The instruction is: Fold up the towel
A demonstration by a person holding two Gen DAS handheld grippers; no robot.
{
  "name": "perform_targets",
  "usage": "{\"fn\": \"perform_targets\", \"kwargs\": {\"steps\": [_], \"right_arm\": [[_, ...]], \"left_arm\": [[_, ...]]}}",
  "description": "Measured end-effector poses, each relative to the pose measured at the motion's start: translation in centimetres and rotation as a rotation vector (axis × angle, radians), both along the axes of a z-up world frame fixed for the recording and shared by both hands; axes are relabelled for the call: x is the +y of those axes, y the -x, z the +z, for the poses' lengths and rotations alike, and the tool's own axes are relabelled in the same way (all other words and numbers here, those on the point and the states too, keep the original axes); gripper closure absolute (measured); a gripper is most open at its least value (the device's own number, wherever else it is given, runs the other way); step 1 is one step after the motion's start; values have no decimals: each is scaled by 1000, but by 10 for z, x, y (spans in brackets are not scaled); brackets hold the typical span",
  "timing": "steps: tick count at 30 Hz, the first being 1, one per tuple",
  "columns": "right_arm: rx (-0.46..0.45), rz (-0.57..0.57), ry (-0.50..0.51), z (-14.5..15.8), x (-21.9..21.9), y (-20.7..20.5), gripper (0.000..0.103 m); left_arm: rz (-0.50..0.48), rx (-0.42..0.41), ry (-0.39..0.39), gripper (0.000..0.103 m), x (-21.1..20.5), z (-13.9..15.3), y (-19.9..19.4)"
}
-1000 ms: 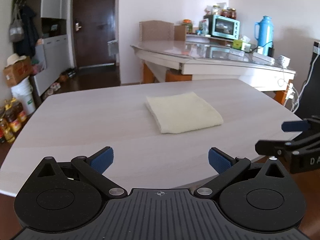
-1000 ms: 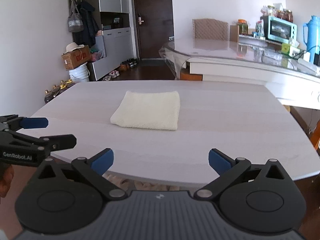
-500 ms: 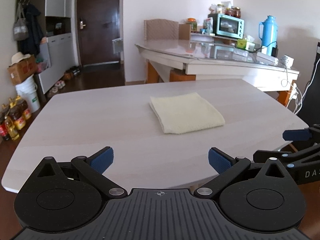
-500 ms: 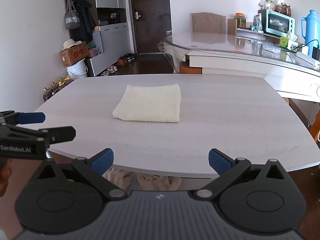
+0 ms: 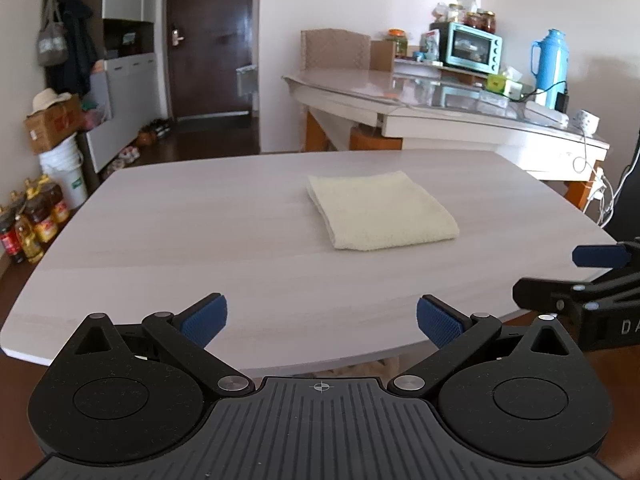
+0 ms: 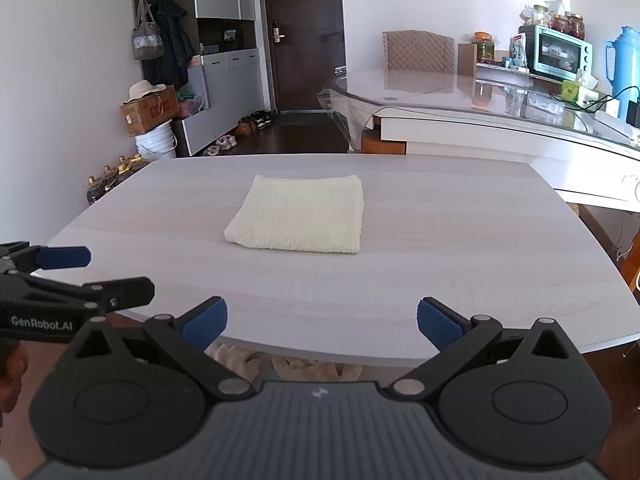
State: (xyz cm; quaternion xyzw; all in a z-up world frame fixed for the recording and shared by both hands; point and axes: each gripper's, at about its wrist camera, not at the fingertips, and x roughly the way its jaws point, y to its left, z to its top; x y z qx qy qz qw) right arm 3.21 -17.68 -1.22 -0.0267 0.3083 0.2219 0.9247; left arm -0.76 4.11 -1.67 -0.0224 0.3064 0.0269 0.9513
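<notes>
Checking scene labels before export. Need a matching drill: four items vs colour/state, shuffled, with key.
Items:
1 towel
2 left gripper
3 thermos
4 table

Descriptions:
A pale wood-grain
B light blue, upright
C cream, folded flat
D open, empty

Pairs: 1-C, 2-D, 3-B, 4-A

Pale wood-grain table; one folded cream towel lies flat on it.
</notes>
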Motion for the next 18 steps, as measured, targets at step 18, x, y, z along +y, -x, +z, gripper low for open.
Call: {"fn": "perform_targets", "kwargs": {"steps": [18], "right_arm": [[11,-1,6,-3,0,0,1]], "left_arm": [[8,2,-6,0,-3,-2,-1]]}}
